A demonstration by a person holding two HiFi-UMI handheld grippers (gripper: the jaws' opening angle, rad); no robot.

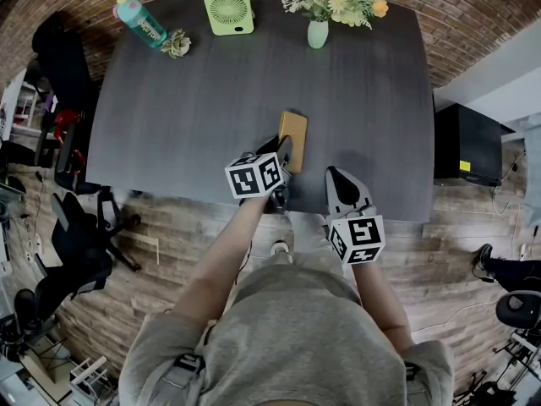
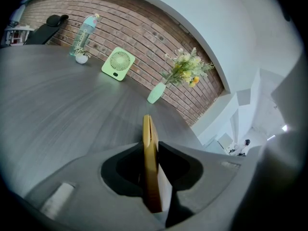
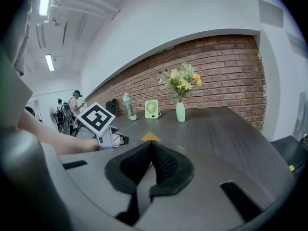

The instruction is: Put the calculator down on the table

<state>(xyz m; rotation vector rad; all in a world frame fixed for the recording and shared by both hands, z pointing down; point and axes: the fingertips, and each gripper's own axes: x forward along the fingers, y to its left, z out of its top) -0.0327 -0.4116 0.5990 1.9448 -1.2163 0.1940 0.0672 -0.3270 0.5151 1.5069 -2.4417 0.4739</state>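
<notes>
A flat yellow-orange calculator [image 1: 293, 138] is held over the near part of the dark grey table [image 1: 194, 100], its far end pointing toward the brick wall. My left gripper [image 1: 282, 161] is shut on its near end. In the left gripper view the calculator [image 2: 150, 162] stands on edge between the closed jaws. My right gripper [image 1: 341, 184] hangs just right of it near the table's front edge, shut with nothing in it. In the right gripper view the calculator [image 3: 150, 136] shows as a yellow corner beyond the jaws, beside the left gripper's marker cube [image 3: 96, 119].
At the table's far edge stand a green fan [image 1: 229, 12], a vase of flowers [image 1: 318, 24], a teal bottle [image 1: 141, 22] and a small potted plant [image 1: 176, 44]. Black chairs [image 1: 68, 252] sit on the wood floor at left. A black cabinet [image 1: 467, 146] stands at right.
</notes>
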